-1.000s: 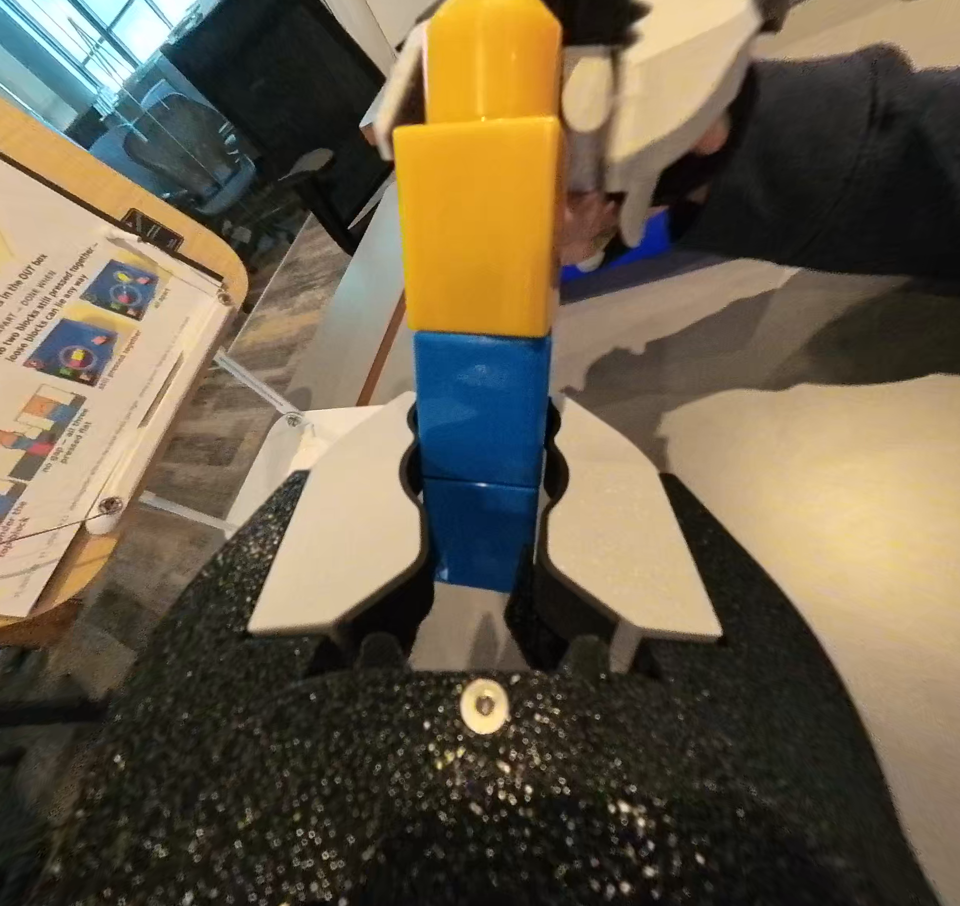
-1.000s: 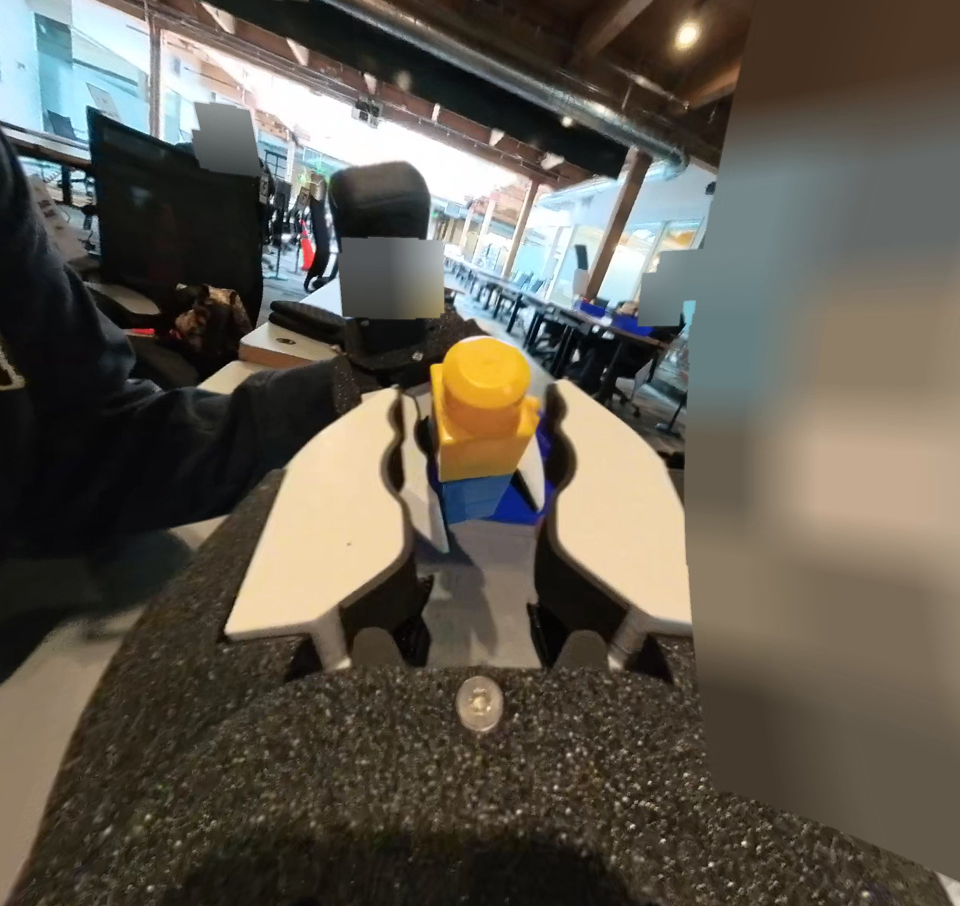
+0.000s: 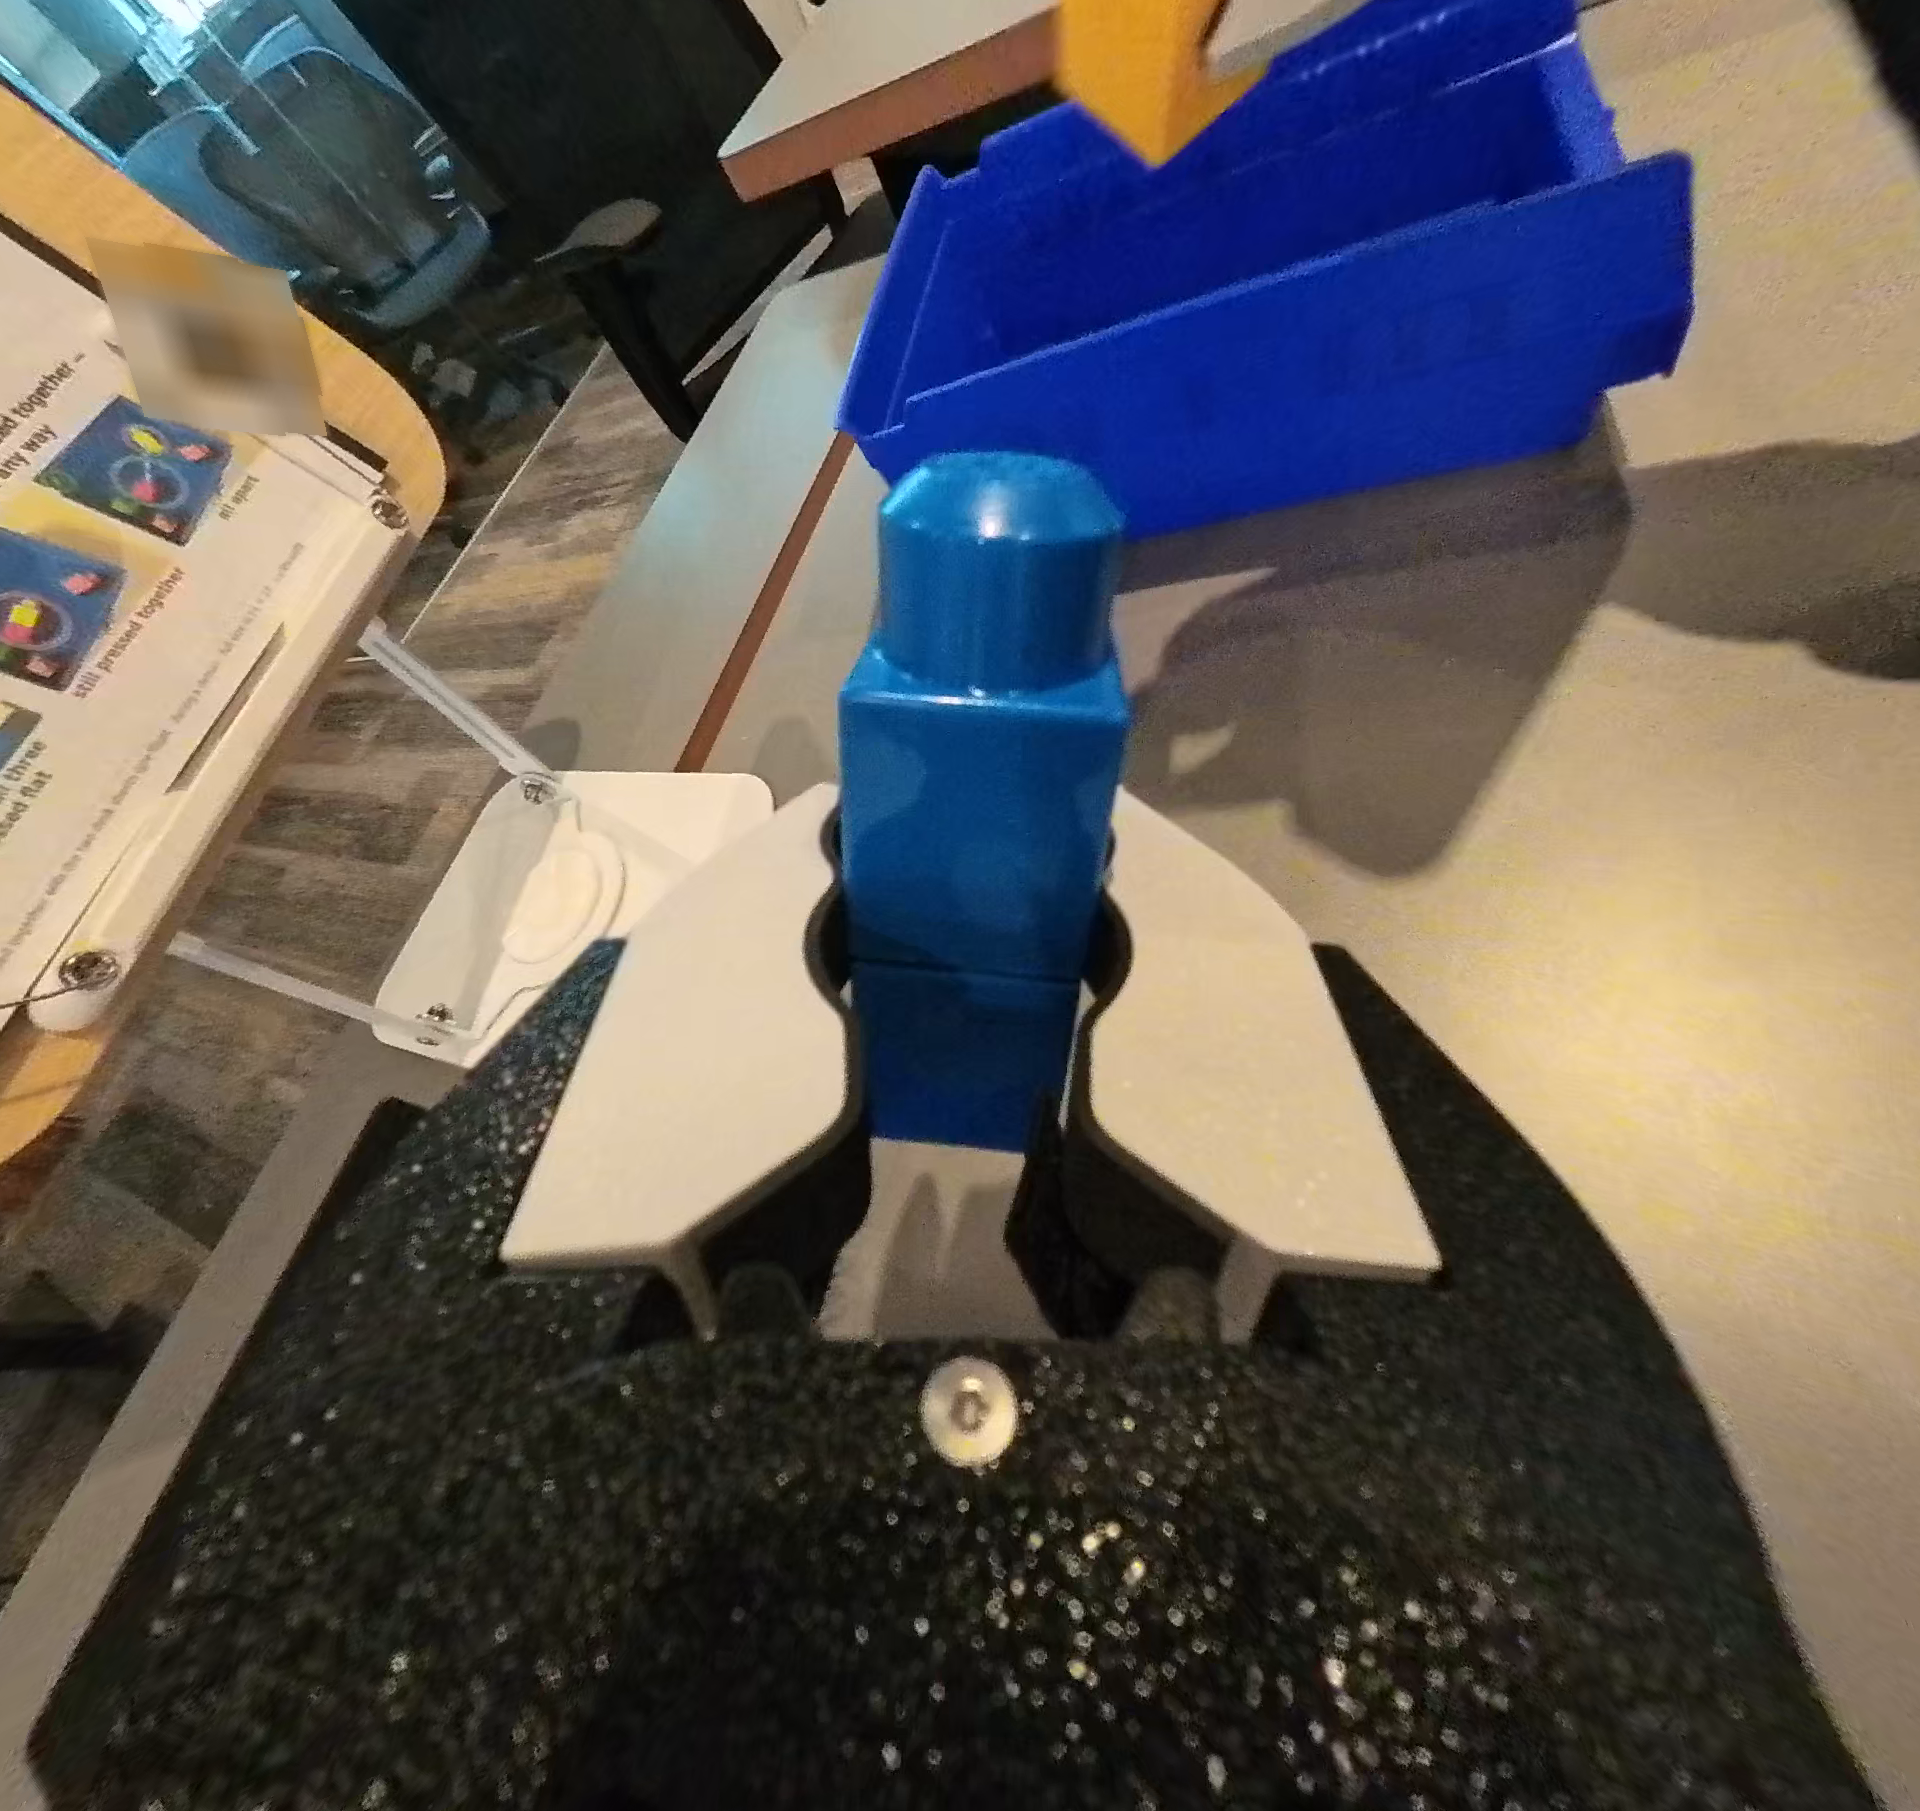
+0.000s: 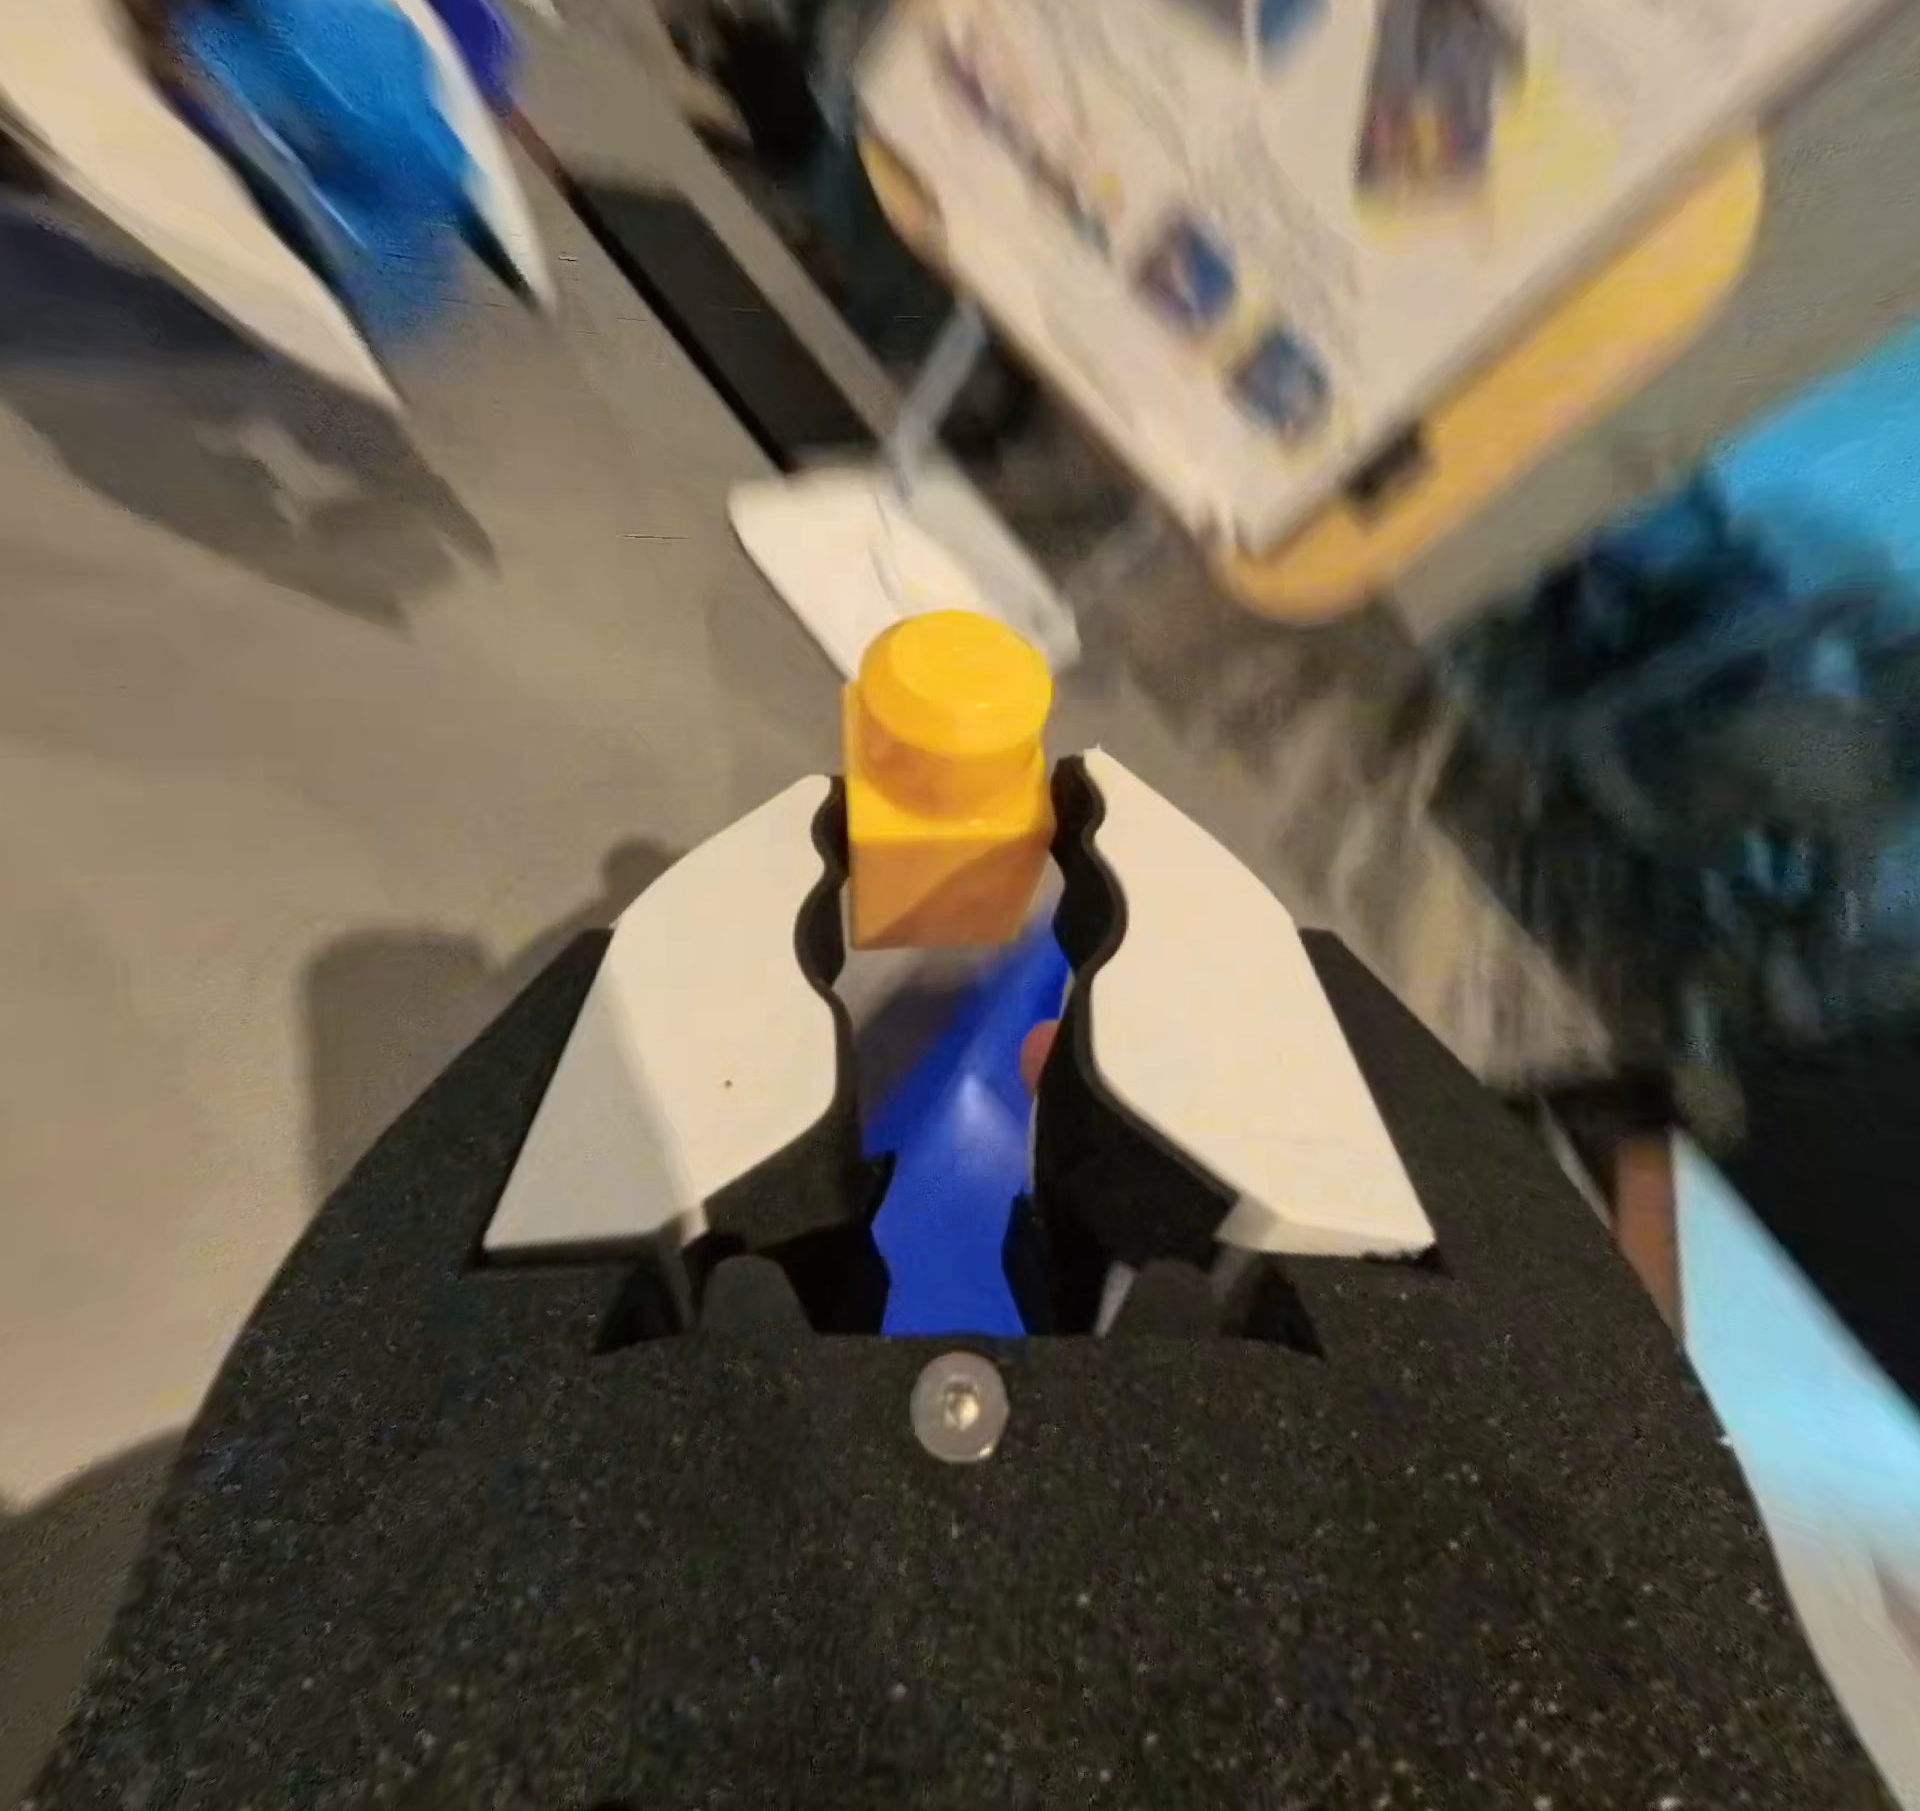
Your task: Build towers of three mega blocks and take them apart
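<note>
Now the yellow block is off the tower, and only the two blue ones are left to part.

A second ago my left gripper [image 3: 977,940] held a three-block tower with the square yellow plastic mega block [image 4: 943,805] on top; that block now sits pinched between the tips of my right gripper [image 4: 951,826], lifted clear and up toward the far side of the tabletop [image 3: 1558,982], above the empty blue plastic bins [image 3: 1299,338]. My left jaws are closed narrow on the lower of the two stacked blue plastic mega blocks [image 3: 982,805], whose top stud stands bare beyond my fingertips. I judge the take-apart is one separation from done.
</note>
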Demonstrator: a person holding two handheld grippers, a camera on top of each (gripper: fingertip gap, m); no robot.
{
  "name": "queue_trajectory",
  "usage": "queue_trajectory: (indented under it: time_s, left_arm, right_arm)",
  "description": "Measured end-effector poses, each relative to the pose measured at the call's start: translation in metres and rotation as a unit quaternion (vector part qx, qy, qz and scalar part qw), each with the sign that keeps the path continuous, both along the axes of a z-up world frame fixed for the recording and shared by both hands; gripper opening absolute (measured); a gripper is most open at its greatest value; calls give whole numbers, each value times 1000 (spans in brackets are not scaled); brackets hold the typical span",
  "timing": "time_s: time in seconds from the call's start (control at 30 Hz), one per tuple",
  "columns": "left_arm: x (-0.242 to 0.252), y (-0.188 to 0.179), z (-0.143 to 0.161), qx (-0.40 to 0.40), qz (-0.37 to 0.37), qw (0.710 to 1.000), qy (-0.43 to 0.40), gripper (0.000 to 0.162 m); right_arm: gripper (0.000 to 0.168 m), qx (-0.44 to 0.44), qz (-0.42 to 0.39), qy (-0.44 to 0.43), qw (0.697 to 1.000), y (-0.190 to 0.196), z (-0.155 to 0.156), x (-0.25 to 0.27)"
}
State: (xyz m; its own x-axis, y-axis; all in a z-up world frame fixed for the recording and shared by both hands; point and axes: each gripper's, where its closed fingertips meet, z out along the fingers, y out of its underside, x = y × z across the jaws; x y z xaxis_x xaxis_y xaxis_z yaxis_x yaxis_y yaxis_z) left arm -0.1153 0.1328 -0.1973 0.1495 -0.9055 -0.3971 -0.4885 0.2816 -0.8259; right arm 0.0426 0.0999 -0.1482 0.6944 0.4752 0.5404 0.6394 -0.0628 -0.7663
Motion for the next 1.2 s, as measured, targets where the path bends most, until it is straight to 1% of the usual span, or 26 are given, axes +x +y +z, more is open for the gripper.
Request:
queue_trajectory:
  time_s: [0.03, 0.1, 0.17, 0.23, 0.3, 0.33, 0.37, 0.43, 0.53, 0.6, 0.7, 0.73, 0.77, 0.83, 0.9, 0.97, 1.0, 1.07, 1.13, 1.2]
  left_arm:
    - [0, 0, 0, 0, 1, 1000, -1, 41]
    - [2, 0, 0, -4, -2, 1000, -6, 42]
    - [4, -1, 0, -7, -4, 1000, -9, 41]
    - [6, -2, -1, -6, -6, 1000, -7, 41]
    - [8, -2, -3, -3, -7, 1000, -2, 41]
    - [8, -3, -4, -2, -8, 1000, 0, 41]
    - [9, -4, -4, -2, -9, 1000, 1, 42]
    - [10, -5, -4, -5, -13, 1000, 0, 41]
    - [12, -6, -6, -7, -17, 1000, 3, 41]
    - [12, -6, -8, -8, -17, 1000, 5, 41]
    - [12, -6, -8, -9, -17, 1000, 7, 42]
    - [12, -6, -8, -9, -17, 1000, 6, 43]
    - [12, -6, -8, -9, -18, 1000, 5, 41]
    - [12, -7, -7, -9, -20, 1000, 3, 41]
    - [12, -9, -6, -9, -25, 1000, 1, 41]
    - [13, -11, -5, -8, -32, 999, -1, 41]
    - [14, -13, -5, -7, -37, 999, -1, 41]
    - [16, -16, -5, -5, -45, 999, 2, 41]
    - [18, -21, -7, -2, -61, 998, 5, 41]
    - [21, -27, -7, 0, -76, 997, 8, 41]
  right_arm:
    - [38, -48, -60, -7, 997, -6, -13, 28]
    - [38, -150, -167, -12, 974, -25, -44, 74]
    - [38, -259, -221, 20, 940, -47, -77, 96]
    - [38, -346, -249, 62, 902, -62, -105, 106]
    - [38, -428, -274, 92, 856, -77, -131, 112]
    - [38, -456, -278, 105, 839, -82, -140, 112]
    - [38, -472, -279, 112, 829, -84, -147, 113]
    - [38, -483, -285, 108, 821, -84, -154, 116]
    - [40, -479, -289, 92, 824, -82, -155, 119]
    - [43, -458, -292, 84, 836, -77, -148, 120]
    - [55, -420, -307, 64, 851, -73, -133, 123]
    - [56, -402, -306, 58, 861, -71, -124, 122]
    - [56, -375, -293, 56, 878, -66, -113, 116]
    - [55, -311, -227, 58, 921, -52, -87, 90]
    - [56, -252, -122, 51, 959, -41, -61, 48]
    - [59, -195, -6, 34, 980, -35, -41, 0]
    - [61, -174, 48, 29, 983, -34, -33, -23]
    - [65, -132, 128, 20, 983, -33, -20, -62]
    - [67, -93, 184, 14, 978, -30, -11, -93]
    - [68, -69, 218, 16, 973, -27, -7, -115]
